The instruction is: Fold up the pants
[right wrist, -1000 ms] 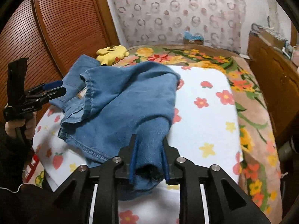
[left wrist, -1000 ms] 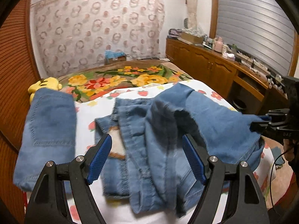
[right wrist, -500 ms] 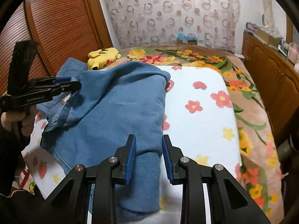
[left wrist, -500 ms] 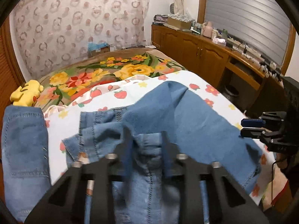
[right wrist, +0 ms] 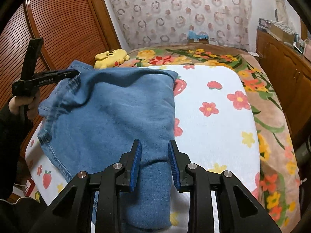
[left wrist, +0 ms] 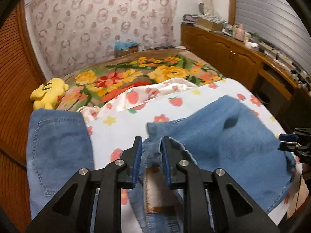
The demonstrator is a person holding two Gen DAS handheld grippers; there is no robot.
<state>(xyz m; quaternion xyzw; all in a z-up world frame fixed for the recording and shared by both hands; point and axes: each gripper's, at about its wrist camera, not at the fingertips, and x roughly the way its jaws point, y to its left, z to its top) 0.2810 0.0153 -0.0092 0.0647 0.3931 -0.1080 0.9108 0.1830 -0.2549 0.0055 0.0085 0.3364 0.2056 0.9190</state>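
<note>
Blue denim pants (right wrist: 108,116) lie spread on a white flower-print sheet (right wrist: 213,116) on the bed. My left gripper (left wrist: 151,151) is shut on the pants' waistband (left wrist: 150,155), where a brown label shows. It shows from the side in the right wrist view (right wrist: 74,72), holding the waistband corner up at the left. My right gripper (right wrist: 154,155) is partly open around a folded end of the pants (right wrist: 153,184), pads just off the cloth. It shows at the right edge of the left wrist view (left wrist: 287,141).
A second blue denim piece (left wrist: 56,151) lies at the left of the bed. A yellow plush toy (left wrist: 48,95) sits near the wooden slatted door (right wrist: 58,29). A floral blanket (left wrist: 136,73) covers the far bed. A wooden cabinet (left wrist: 233,52) runs along the right.
My left gripper shut on the waistband and pulled it left, spreading the pants flatter. My right gripper's jaws opened, loosening from the folded end.
</note>
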